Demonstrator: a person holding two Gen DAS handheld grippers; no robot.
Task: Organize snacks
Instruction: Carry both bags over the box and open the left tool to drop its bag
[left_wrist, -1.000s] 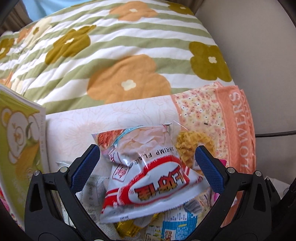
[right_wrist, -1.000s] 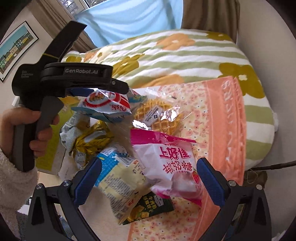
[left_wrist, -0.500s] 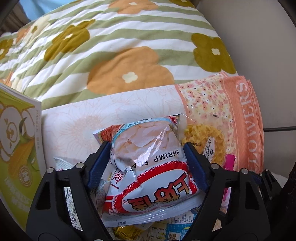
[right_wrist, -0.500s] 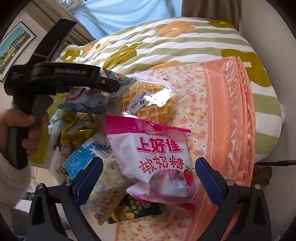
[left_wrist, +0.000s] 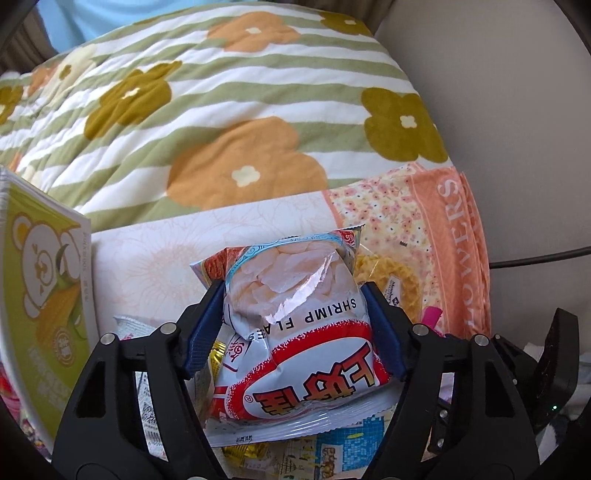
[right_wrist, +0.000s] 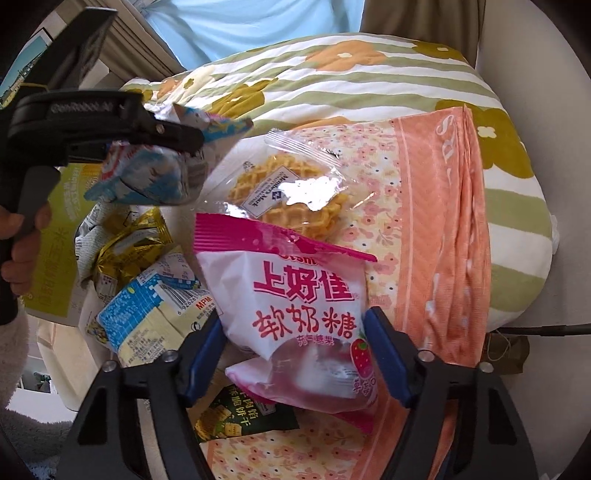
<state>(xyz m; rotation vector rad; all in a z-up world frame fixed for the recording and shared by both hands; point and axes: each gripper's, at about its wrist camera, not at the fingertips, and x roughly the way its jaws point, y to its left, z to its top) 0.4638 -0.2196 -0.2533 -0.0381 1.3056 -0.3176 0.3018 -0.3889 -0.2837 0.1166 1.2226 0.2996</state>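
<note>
gripping shrimp bag (left_wrist: 299, 325) in left jaws | right jaws clamp pink candy bag (right_wrist: 303, 317)

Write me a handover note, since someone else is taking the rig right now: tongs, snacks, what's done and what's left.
Left tongs: shut on the shrimp flakes bag, lifted above the pile.
Right tongs: shut on the pink strawberry candy bag.
On the floral cloth: waffle pack, gold packet, blue-and-yellow pack, dark green biscuit pack, all heaped loosely.
Done: both bags gripped.
Left: place these two, then sort the remaining four. No target spot is visible.
</note>
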